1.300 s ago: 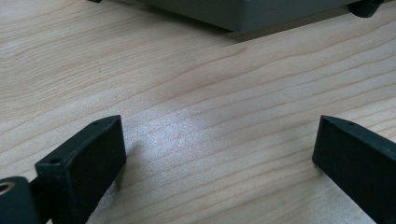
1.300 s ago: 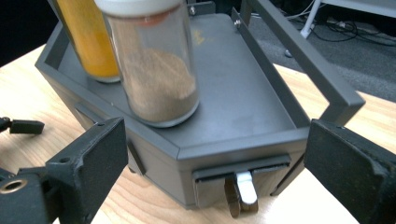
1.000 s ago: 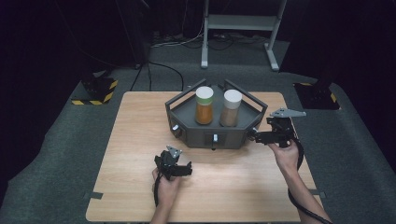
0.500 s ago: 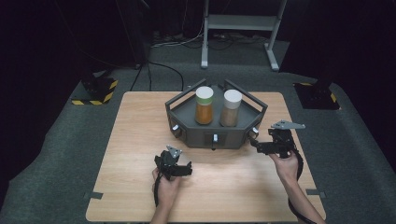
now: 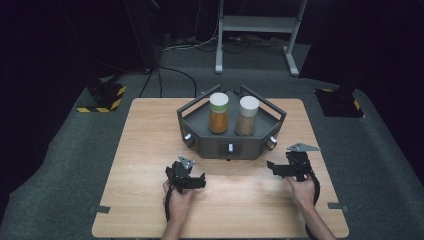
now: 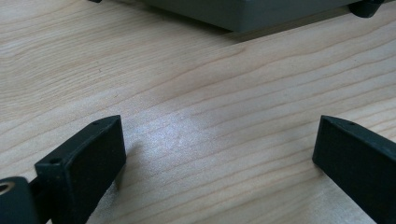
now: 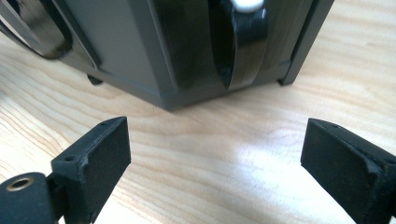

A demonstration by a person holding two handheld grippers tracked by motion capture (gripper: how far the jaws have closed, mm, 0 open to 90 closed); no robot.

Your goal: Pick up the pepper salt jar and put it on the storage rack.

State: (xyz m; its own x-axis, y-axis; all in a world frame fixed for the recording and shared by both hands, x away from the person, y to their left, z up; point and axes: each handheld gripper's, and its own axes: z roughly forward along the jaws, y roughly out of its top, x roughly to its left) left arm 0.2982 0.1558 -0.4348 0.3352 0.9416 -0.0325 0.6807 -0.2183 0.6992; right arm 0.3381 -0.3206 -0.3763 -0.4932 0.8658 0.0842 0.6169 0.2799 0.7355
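A dark grey six-sided rack [image 5: 230, 146] stands at the back middle of the wooden table [image 5: 150, 150]. It holds an orange-filled jar [image 5: 218, 117] with a pale green lid and a brown-filled jar [image 5: 247, 120] with a white lid. My left gripper [image 5: 200, 181] rests low in front of the rack, open over bare wood [image 6: 219, 154]. My right gripper [image 5: 272, 169] sits low at the rack's front right corner, pointing left. It is open [image 7: 215, 158]; its jaws have just been closing slightly with nothing between them. A black knob [image 7: 240, 42] on the rack wall is just ahead of it.
The rack has knobs on its front faces [image 5: 230, 148]. Grey carpet surrounds the table. A black-and-yellow striped base [image 5: 102, 100] lies on the floor at back left, and a metal stand [image 5: 255, 30] is behind the table. Tape strips [image 5: 97, 209] mark the front corners.
My right gripper has come down from beside the rack's upper right edge to just above the table, nearer the front. The left gripper has stayed put.
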